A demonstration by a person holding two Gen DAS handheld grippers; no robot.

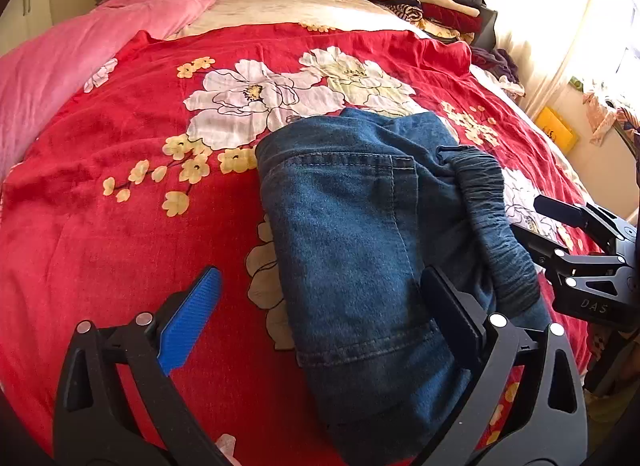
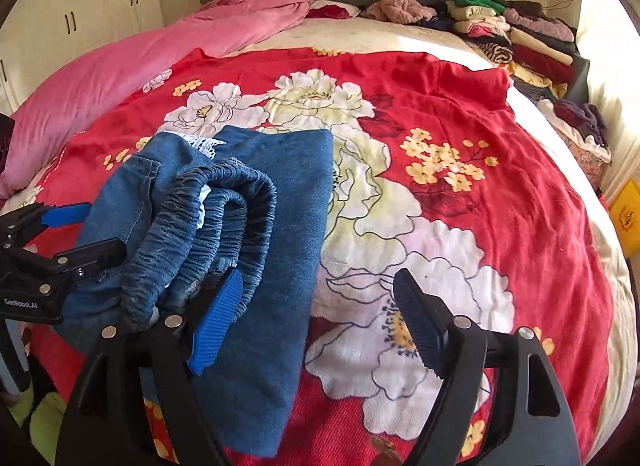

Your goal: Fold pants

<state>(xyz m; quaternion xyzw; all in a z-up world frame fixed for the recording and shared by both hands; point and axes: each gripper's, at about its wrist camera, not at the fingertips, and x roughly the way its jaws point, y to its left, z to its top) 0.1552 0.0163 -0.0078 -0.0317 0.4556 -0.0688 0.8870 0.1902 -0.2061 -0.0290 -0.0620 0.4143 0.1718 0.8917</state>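
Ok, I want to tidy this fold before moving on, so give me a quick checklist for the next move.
1. Left gripper open: ok.
2. Right gripper open: ok.
3. Jeans free of both grippers: cannot tell; the fingers sit right against the denim.
4. Jeans folded into a compact bundle: ok.
5. Elastic waistband lying flat: not ok, bunched up on top.
6. Red floral blanket smooth beneath: ok, mild wrinkles only.

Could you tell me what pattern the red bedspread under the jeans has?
The red cotton bedspread carries large white and small yellow flowers, clearest in the right wrist view.
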